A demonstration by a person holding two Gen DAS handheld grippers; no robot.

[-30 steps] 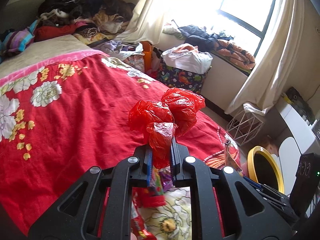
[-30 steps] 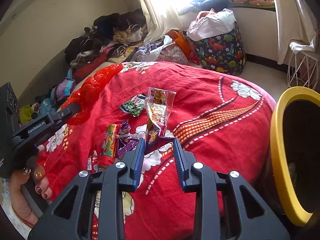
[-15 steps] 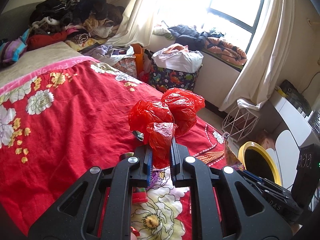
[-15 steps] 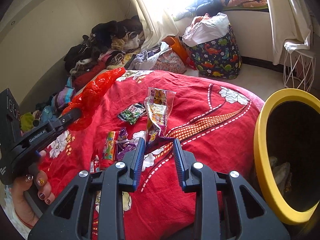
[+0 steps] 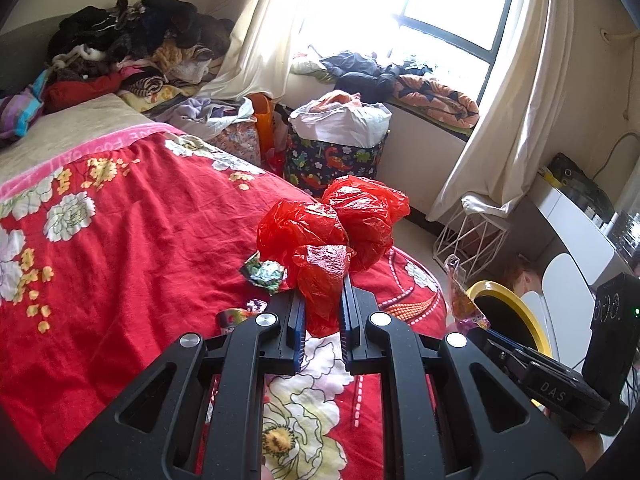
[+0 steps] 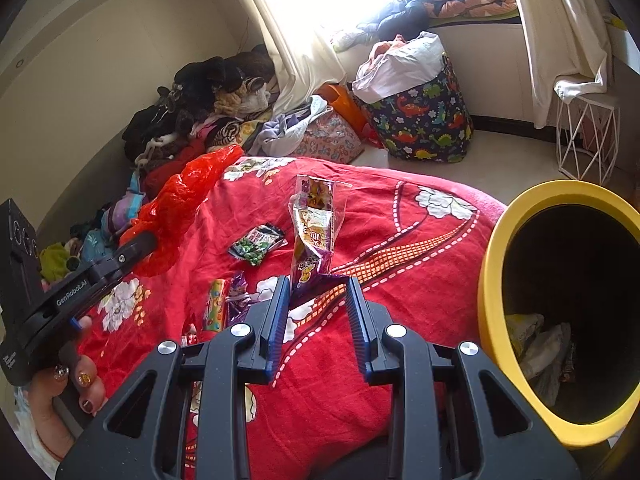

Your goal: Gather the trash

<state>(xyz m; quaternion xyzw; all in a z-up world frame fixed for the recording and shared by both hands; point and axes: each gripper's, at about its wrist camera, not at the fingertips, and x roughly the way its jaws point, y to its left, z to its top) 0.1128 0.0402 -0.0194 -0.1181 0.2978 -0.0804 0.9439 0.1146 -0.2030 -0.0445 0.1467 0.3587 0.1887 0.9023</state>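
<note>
Red floral bedspread (image 6: 400, 216) fills the middle of both views; its rounded edge drops off at 3 o'clock in the right wrist view, and right beside that edge stands the yellow-rimmed bin (image 6: 486, 280) with pale crumpled trash at its bottom. Bare floor shows beyond the bed at 1 o'clock, bounded by a dinosaur-print hamper (image 6: 424, 120) and a white wire stand (image 6: 586, 136). At 10 to 11 o'clock a clothes pile (image 6: 192, 108) crowds the wall.

Left gripper (image 5: 322, 308): jaws pressed nearly together on a crumpled red plastic bag (image 5: 336, 232), which bulges up and beyond the fingertips, clear of the bedspread. In the right wrist view the same bag trails toward 11 o'clock from that gripper, which a hand (image 6: 60, 392) with painted nails grips at 8 o'clock.

Right gripper (image 6: 318, 300): jaws partly closed on the lower end of a clear printed snack wrapper (image 6: 316, 228), which stands upright above the fingertips.

Loose on the bedspread lie a green-and-black packet (image 6: 256, 244) at 10 o'clock of the right fingertips, and a striped tube wrapper (image 6: 214, 304) beside a purple wrapper (image 6: 238, 296) at 9 o'clock.

Print on the wrappers is too small to read, the bin's far side is cut off by the frame, and its depths are dark.
</note>
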